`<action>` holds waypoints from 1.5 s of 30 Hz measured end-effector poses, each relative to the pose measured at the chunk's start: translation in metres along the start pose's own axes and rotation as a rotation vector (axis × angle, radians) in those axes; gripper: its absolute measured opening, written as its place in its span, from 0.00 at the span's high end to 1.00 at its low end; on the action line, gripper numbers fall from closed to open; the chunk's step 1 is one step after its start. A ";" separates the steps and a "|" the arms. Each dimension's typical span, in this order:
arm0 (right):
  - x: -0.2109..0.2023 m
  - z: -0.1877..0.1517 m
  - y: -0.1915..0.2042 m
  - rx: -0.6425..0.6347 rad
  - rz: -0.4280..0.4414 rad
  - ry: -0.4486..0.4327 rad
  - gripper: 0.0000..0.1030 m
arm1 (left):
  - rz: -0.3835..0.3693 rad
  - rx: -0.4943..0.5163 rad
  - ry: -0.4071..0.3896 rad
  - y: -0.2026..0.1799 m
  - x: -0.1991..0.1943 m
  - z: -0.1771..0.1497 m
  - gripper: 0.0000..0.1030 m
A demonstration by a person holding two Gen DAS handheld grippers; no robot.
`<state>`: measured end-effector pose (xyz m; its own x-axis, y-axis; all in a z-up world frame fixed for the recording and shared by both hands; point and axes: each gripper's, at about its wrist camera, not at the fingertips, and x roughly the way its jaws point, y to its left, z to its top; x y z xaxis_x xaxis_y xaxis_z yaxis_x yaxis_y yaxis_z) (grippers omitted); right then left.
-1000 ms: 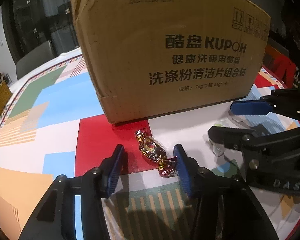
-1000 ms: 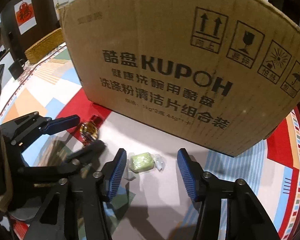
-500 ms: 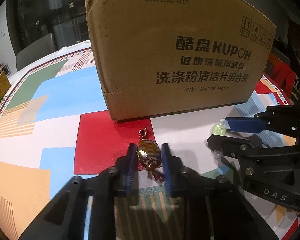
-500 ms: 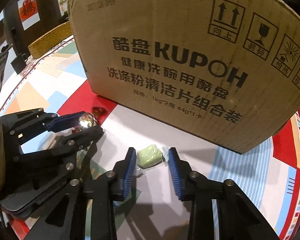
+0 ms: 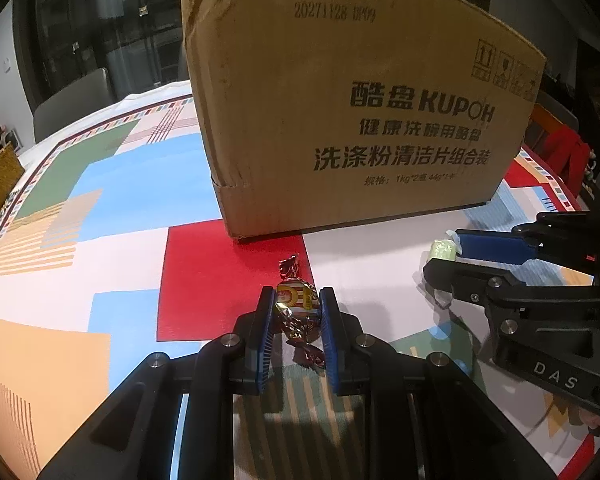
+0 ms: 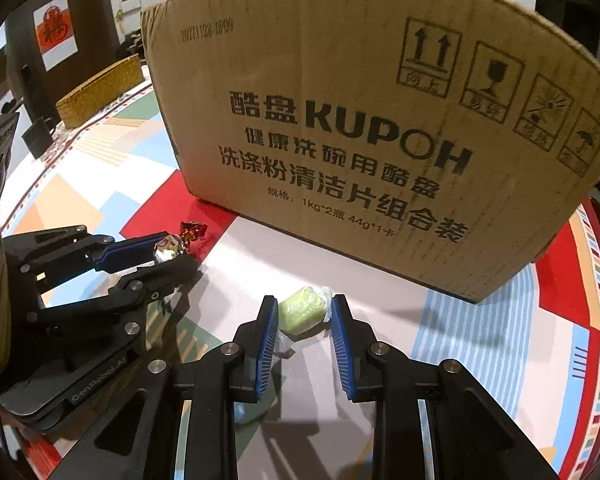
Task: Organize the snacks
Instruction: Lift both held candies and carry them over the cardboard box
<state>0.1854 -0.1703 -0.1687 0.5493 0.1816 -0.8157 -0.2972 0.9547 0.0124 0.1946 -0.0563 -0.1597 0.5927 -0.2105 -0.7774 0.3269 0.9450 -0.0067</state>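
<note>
A foil-wrapped candy (image 5: pixel 295 300) with twisted red ends lies on the patterned tablecloth (image 5: pixel 100 240), and my left gripper (image 5: pixel 296 294) is shut on it, both blue pads pressing its sides. The right wrist view shows the same candy (image 6: pixel 169 246) in that gripper (image 6: pixel 168 252). A pale green candy in a clear wrapper (image 6: pixel 302 312) sits between the pads of my right gripper (image 6: pixel 305 304), whose jaws are closing on it and touch it on both sides. From the left wrist view the green candy (image 5: pixel 442 249) shows at the right gripper's tips (image 5: pixel 444 260).
A tall cardboard box (image 6: pixel 360 140) printed KUPOH stands just behind both candies, its top out of sight. A woven basket (image 6: pixel 100 90) sits at the far left table edge. A grey chair (image 5: pixel 72 100) stands beyond the table.
Both grippers have gone from wide open around their candies to closed on them. The foil candy has turned more upright between the left pads.
</note>
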 end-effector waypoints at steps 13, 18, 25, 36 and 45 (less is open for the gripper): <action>-0.034 0.000 -0.003 0.051 -0.024 -0.050 0.72 | 0.015 -0.004 -0.043 0.000 -0.032 0.004 0.78; -0.050 0.002 -0.004 0.073 -0.038 -0.079 0.72 | 0.025 -0.004 -0.057 -0.002 -0.045 0.006 0.78; -0.071 0.005 -0.006 0.121 -0.062 -0.107 0.72 | 0.029 -0.008 -0.078 -0.002 -0.063 0.011 0.78; -0.098 0.008 -0.004 0.162 -0.085 -0.152 0.72 | 0.037 -0.006 -0.116 -0.005 -0.087 0.023 0.78; -0.121 0.017 -0.005 0.178 -0.095 -0.208 0.72 | 0.044 -0.003 -0.140 -0.009 -0.102 0.032 0.78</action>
<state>0.1338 -0.1925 -0.0599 0.7222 0.1166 -0.6818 -0.1054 0.9927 0.0582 0.1549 -0.0518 -0.0601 0.7034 -0.2017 -0.6816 0.2966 0.9547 0.0235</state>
